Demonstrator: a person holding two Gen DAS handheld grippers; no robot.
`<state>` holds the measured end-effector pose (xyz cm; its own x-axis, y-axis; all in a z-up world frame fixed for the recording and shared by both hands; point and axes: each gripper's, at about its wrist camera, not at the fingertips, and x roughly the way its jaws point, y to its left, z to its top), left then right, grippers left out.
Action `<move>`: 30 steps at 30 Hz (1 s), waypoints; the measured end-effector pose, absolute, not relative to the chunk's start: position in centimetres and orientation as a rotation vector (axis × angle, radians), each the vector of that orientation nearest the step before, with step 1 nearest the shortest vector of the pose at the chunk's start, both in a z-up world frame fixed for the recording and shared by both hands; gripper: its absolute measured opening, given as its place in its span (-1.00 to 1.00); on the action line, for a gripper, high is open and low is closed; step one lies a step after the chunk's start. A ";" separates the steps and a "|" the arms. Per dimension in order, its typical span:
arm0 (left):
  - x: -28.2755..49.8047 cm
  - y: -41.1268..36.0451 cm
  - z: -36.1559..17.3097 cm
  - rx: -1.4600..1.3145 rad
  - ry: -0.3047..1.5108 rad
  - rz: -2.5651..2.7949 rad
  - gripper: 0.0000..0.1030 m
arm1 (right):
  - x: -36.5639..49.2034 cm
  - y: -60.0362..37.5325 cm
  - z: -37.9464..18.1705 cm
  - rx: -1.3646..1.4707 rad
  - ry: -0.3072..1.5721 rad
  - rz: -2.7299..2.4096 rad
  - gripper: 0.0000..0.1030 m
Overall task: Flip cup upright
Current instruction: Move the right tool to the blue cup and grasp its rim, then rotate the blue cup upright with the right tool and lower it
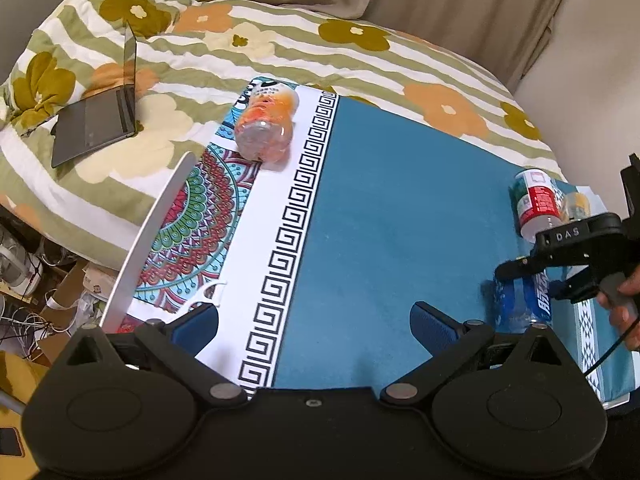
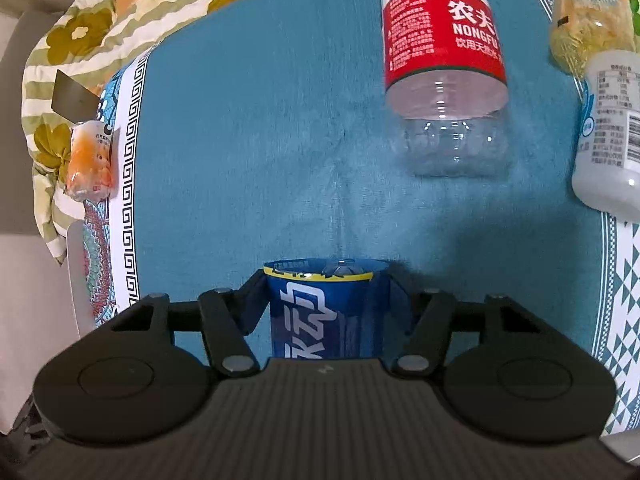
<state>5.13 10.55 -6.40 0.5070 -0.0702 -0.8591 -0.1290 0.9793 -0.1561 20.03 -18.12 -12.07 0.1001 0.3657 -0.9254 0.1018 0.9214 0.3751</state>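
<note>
A blue-labelled clear bottle [image 2: 326,312] sits between the blue fingers of my right gripper [image 2: 326,308], which is shut on it just above the teal tablecloth [image 2: 260,140]. In the left wrist view the same bottle [image 1: 520,304] shows at the right under the right gripper [image 1: 532,276], held by a hand. My left gripper [image 1: 314,324] is open and empty over the cloth near the front edge. An orange-labelled bottle [image 1: 266,120] lies on its side at the far left of the table.
A red-labelled clear bottle [image 2: 444,68], a yellow bottle [image 2: 588,12] and a white bottle [image 2: 612,132] lie at the right. A laptop [image 1: 100,120] rests on the flowered quilt [image 1: 280,40] beyond the table. Clutter lies on the floor to the left.
</note>
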 end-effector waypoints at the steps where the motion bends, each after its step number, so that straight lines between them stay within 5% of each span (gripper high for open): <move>1: 5.2 10.7 -6.4 -0.211 1.040 0.036 1.00 | 20.0 -18.0 -12.1 0.386 1.466 0.202 0.48; 13: 5.2 10.4 -5.1 -0.187 1.016 -0.002 1.00 | 18.5 -18.1 -8.2 0.384 1.334 0.240 0.45; 21: 5.1 9.9 -5.5 -0.165 1.004 -0.034 1.00 | 11.3 -15.4 -5.5 0.232 0.713 0.122 0.47; 30: 4.0 10.3 -7.3 -0.080 1.020 -0.045 1.00 | 8.1 -13.0 -10.9 0.136 0.444 -0.011 0.48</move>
